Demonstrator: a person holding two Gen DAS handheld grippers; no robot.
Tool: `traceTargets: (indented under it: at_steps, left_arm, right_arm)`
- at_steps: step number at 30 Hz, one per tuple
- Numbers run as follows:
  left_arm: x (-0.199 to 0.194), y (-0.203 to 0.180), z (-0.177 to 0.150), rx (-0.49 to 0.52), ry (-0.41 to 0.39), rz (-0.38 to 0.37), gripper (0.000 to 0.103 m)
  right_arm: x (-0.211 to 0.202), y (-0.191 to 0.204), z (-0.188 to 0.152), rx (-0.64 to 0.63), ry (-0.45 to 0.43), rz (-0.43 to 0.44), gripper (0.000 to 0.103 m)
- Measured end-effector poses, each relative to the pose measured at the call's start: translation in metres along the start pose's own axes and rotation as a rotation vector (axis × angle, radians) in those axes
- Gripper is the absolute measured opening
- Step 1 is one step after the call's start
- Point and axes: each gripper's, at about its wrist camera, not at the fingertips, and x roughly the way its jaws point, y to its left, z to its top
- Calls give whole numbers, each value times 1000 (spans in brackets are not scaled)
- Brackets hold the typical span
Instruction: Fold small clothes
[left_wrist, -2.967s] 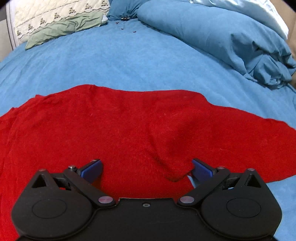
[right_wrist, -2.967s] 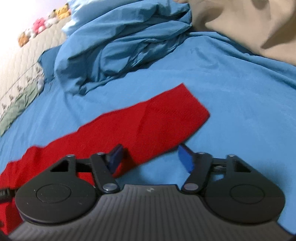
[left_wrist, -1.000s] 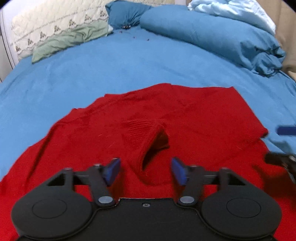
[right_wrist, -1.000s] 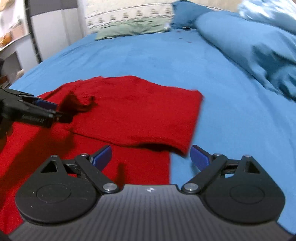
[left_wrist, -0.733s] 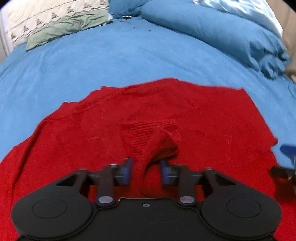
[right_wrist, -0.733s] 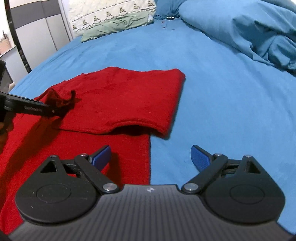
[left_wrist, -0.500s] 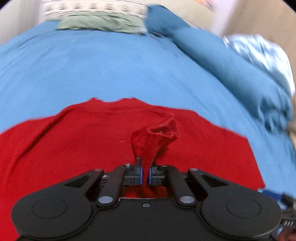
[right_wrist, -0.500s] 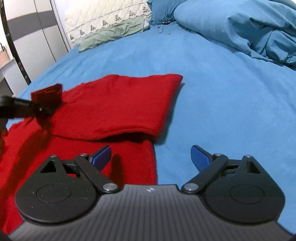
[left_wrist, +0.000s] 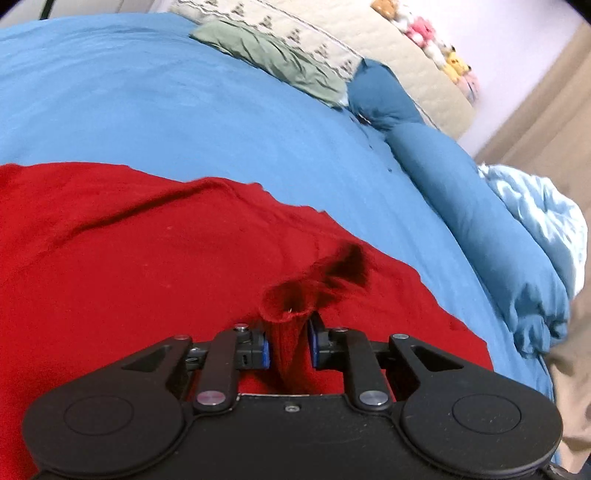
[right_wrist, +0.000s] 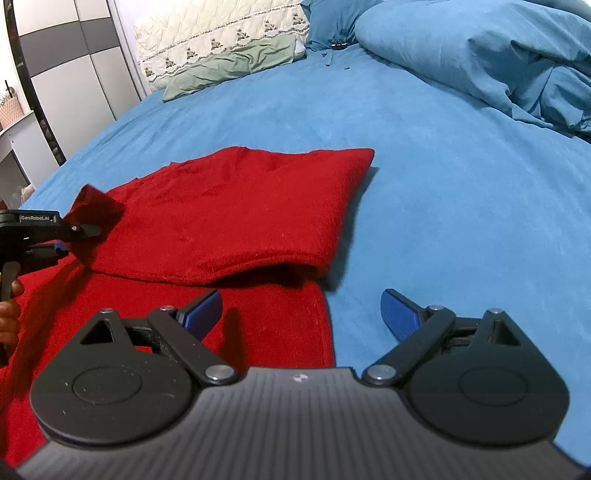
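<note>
A red knit sweater (left_wrist: 147, 258) lies spread on the blue bedsheet (left_wrist: 184, 110). My left gripper (left_wrist: 288, 345) is shut on the ribbed cuff (left_wrist: 291, 295) of a sleeve and holds it a little above the garment. In the right wrist view the sweater (right_wrist: 236, 214) shows one part folded over onto the body, with its fold edge at the right. The left gripper (right_wrist: 55, 240) shows there at the far left, holding the cuff. My right gripper (right_wrist: 301, 314) is open and empty, just above the sweater's right edge.
A rumpled blue duvet (right_wrist: 498, 62) lies at the right. A green pillow (right_wrist: 229, 70) and a cream quilted headboard (right_wrist: 221, 37) are at the far end. A dark blue pillow (left_wrist: 380, 99) lies by the duvet. A wardrobe (right_wrist: 74, 74) stands left of the bed.
My left gripper closed on the sleeve cuff, lifted it and swung left. My right gripper stayed open, having let go of the folded part, and drew back slightly.
</note>
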Motion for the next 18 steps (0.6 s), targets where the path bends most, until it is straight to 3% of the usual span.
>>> traceTargets:
  at_steps: [6,7,8,9,13,15,18]
  left_arm:
    - [5,-11,-4,100,6,18,27]
    - [6,-14,-7,129,11,31,24]
    - [7,-19,-6,160,9,56,10]
    - [4,-24,-4,185,-11,85,5]
    - [-33,-26,7,165,-146,96,5]
    - [-57,-22,11,176,-226,152,5]
    - [-79,-1,13,150,-263,205,5]
  right_arm:
    - [5,5,5,-30,7,-10,103]
    - [6,6,5,-37,7,-14,103]
    - [6,7,5,-42,7,-19,103]
    - [7,8,5,-48,7,-23,103]
    - [11,11,5,-91,-3,-52,103]
    - [14,13,5,-118,-7,-60,103]
    - [21,18,5,-155,-4,-71,103]
